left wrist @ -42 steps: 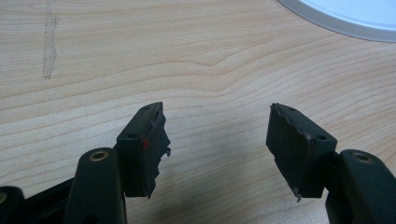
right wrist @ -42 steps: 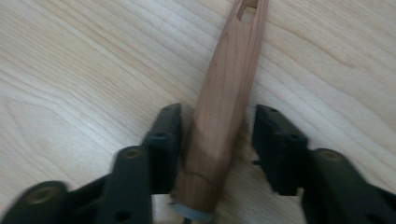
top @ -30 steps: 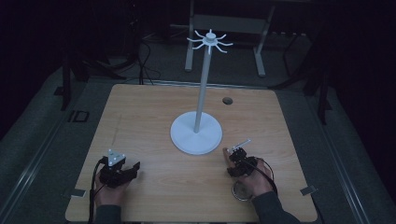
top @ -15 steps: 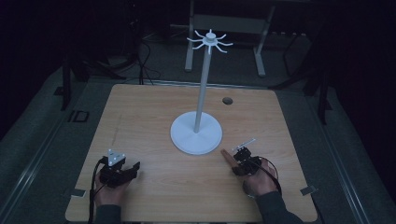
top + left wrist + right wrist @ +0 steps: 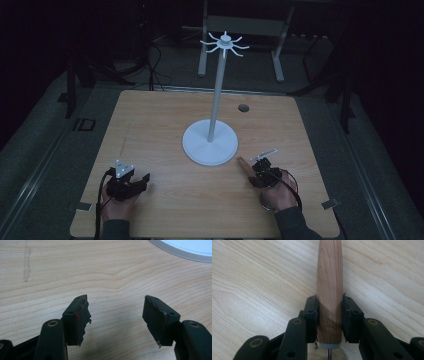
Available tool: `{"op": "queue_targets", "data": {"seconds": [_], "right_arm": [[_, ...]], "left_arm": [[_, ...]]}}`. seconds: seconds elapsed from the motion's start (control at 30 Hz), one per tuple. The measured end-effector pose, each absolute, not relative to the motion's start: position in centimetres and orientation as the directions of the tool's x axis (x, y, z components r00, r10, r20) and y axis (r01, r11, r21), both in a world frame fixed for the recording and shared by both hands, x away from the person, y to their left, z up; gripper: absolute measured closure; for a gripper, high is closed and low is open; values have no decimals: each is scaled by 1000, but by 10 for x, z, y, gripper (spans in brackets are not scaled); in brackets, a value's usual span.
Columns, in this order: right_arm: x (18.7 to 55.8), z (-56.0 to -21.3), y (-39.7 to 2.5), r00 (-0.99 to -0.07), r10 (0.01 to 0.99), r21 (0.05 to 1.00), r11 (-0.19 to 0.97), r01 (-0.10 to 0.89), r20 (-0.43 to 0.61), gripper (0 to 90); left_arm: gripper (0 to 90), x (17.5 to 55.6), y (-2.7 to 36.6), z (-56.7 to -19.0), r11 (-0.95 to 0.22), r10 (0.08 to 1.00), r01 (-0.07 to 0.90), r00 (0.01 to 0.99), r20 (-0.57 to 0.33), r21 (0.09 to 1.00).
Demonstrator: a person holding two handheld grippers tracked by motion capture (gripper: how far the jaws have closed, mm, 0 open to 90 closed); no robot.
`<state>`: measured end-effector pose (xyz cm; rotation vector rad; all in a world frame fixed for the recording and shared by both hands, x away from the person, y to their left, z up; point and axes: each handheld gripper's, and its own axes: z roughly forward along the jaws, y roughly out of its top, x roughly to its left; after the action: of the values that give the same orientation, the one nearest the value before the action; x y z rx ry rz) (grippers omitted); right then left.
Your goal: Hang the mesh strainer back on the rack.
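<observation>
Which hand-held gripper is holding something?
The right hand-held gripper: jaws clamped on a wooden handle. The left hand-held gripper is open, over bare table.

1. The table (image 5: 165, 125) had a light wood-grain top with rounded corners.
2. A white stand (image 5: 210, 142) stood on its round base near the middle of the top, its thin pole upright, short arms radiating at the crown.
3. A small dark round hole (image 5: 243, 107) sat in the top, toward the far edge, right of the pole.
4. A faint pale streak (image 5: 27, 262) marked the wood on the left portion.
5. Grey tabs (image 5: 329, 204) showed at both near corners.
</observation>
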<state>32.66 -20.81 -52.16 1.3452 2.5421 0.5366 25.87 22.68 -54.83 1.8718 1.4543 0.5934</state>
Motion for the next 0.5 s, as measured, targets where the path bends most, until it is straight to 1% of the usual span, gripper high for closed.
{"op": "queue_targets", "data": {"seconds": [0.5], "right_arm": [[324, -514, -206, -574, 819, 479, 513, 713, -23, 689]], "left_arm": [[379, 259, 226, -548, -144, 961, 649, 273, -52, 747]]}}
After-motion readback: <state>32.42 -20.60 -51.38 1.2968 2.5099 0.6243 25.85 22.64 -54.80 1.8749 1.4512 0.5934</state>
